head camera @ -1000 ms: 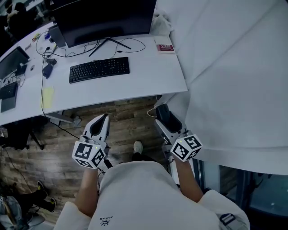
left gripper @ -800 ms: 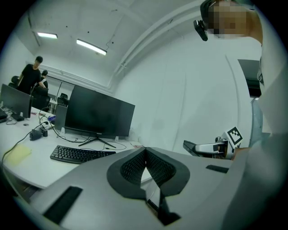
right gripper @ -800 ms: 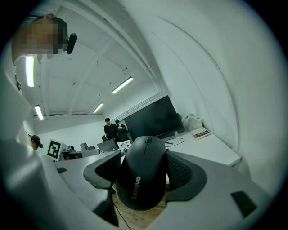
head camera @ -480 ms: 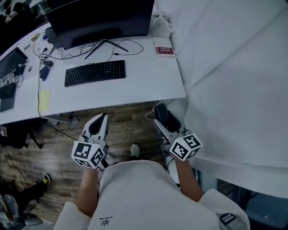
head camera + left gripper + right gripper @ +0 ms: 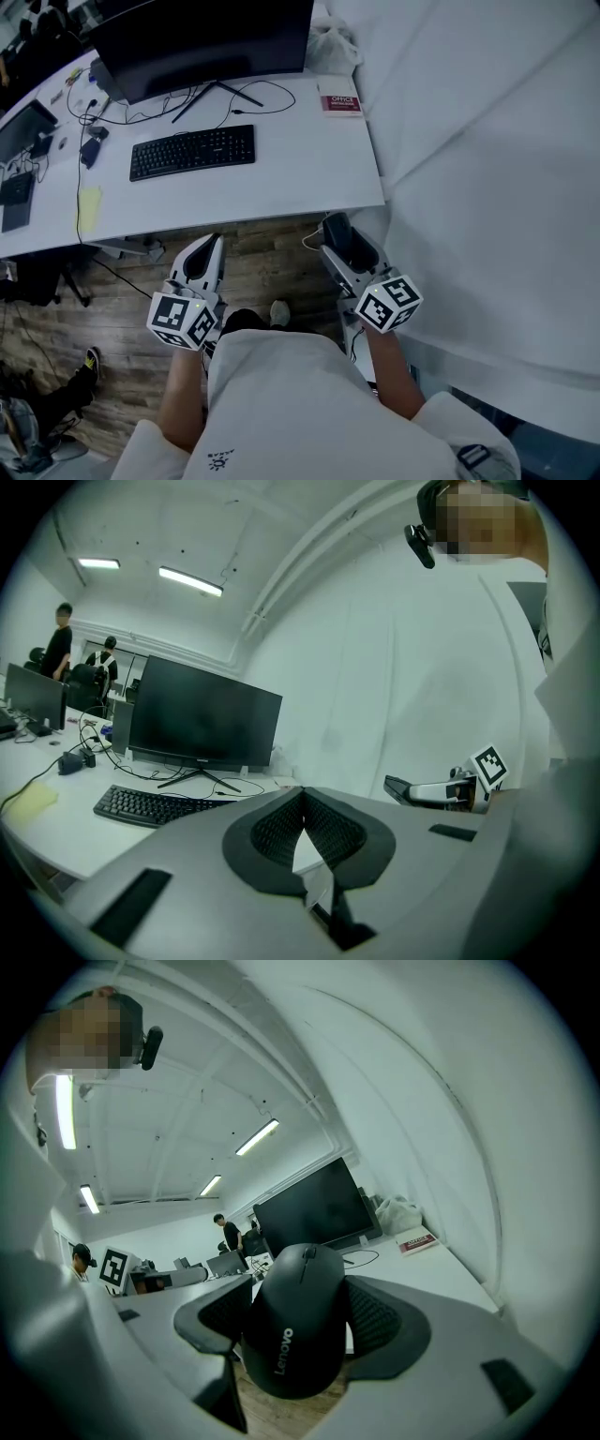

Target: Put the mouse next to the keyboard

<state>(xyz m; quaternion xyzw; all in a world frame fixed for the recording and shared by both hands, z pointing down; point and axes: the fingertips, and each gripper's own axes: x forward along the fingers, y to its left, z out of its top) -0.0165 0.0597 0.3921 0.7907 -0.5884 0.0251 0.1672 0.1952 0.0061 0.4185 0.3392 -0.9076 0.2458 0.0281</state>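
Black Lenovo mouse point(image 5: 295, 1330) is carried clamped in the right gripper point(image 5: 342, 246); the left gripper point(image 5: 204, 255) is closed, empty. Placement beside the keyboard point(image 5: 192, 151) is required next.

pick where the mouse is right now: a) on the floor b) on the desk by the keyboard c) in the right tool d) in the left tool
C: the right gripper view shows the right tool closed on the mouse, held short of the desk, while the left tool is shut on nothing.
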